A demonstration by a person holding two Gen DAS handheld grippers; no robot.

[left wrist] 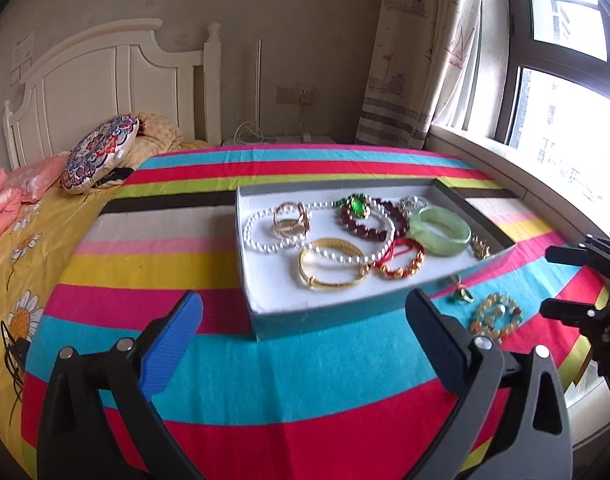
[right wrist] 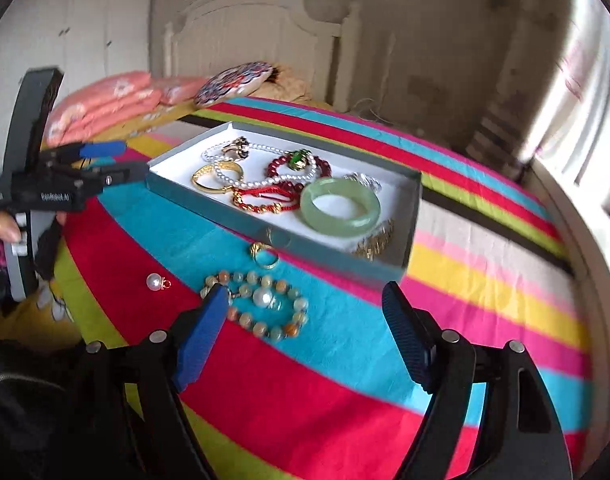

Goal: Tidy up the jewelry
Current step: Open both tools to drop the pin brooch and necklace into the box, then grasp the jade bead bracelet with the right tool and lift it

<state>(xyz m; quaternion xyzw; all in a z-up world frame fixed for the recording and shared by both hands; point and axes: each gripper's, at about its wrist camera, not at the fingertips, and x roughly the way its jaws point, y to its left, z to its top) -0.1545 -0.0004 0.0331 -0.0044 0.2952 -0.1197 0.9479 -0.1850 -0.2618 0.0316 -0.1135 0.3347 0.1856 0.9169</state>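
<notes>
A grey box with a white lining sits on the striped cloth. It holds a jade bangle, a gold bangle, a pearl strand and several other pieces. On the cloth in front of the box lie a multi-coloured bead bracelet, a gold ring and a pearl pendant. My left gripper is open just short of the box's near wall, with nothing in it. My right gripper is open over the bead bracelet, its left pad overlapping the bracelet's edge.
The cloth covers a bed with a white headboard, a patterned cushion and folded pink bedding. A window sill and curtain lie to the right. A hand holds the left gripper.
</notes>
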